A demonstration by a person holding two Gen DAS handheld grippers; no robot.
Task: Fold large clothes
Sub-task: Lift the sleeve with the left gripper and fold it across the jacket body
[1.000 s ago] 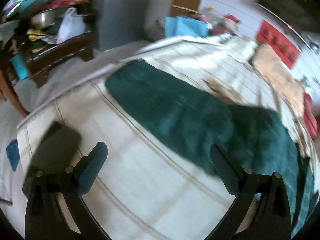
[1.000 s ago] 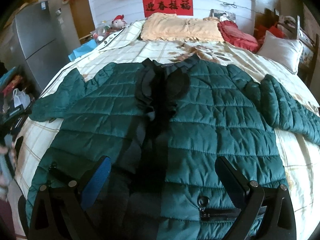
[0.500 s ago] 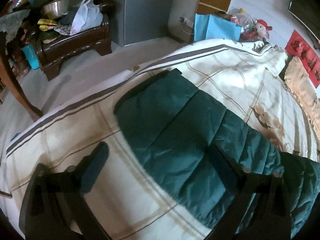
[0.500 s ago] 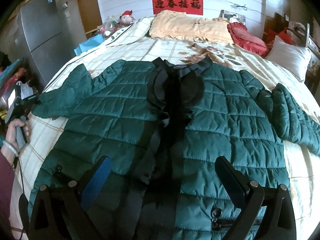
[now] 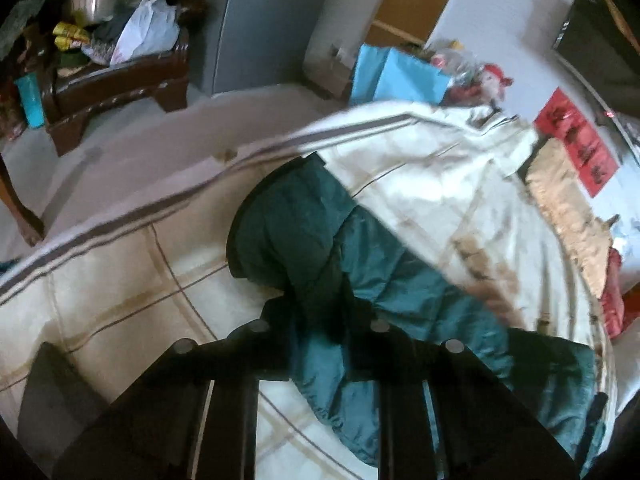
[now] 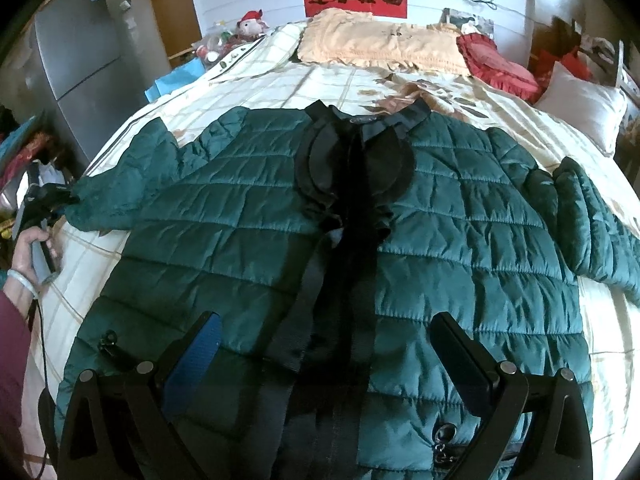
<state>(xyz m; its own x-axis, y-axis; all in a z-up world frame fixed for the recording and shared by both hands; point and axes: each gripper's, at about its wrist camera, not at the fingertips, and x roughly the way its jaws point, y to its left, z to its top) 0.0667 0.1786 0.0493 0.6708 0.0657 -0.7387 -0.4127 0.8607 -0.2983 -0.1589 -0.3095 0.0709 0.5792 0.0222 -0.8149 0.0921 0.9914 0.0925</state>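
A large dark green quilted jacket (image 6: 248, 216) with a black collar lies spread front-up on the bed (image 6: 320, 80). Its left sleeve (image 5: 304, 224) stretches toward the bed's left edge. My left gripper (image 5: 320, 316) is shut on this sleeve near the cuff; it also shows at the far left of the right wrist view (image 6: 44, 204), held in a hand. My right gripper (image 6: 324, 344) is open and empty above the jacket's hem, near the zipper. The right sleeve (image 6: 592, 216) lies folded at the bed's right side.
Pillows lie at the headboard: a tan one (image 6: 380, 44), a red one (image 6: 496, 68), a white one (image 6: 580, 108). A grey fridge (image 6: 76, 64), a dark wooden bench with clutter (image 5: 116, 76) and a blue bag (image 5: 396, 76) stand left of the bed.
My left gripper moved in over the left sleeve and shut on it near the cuff, bunching the fabric. My right gripper stayed open over the hem.
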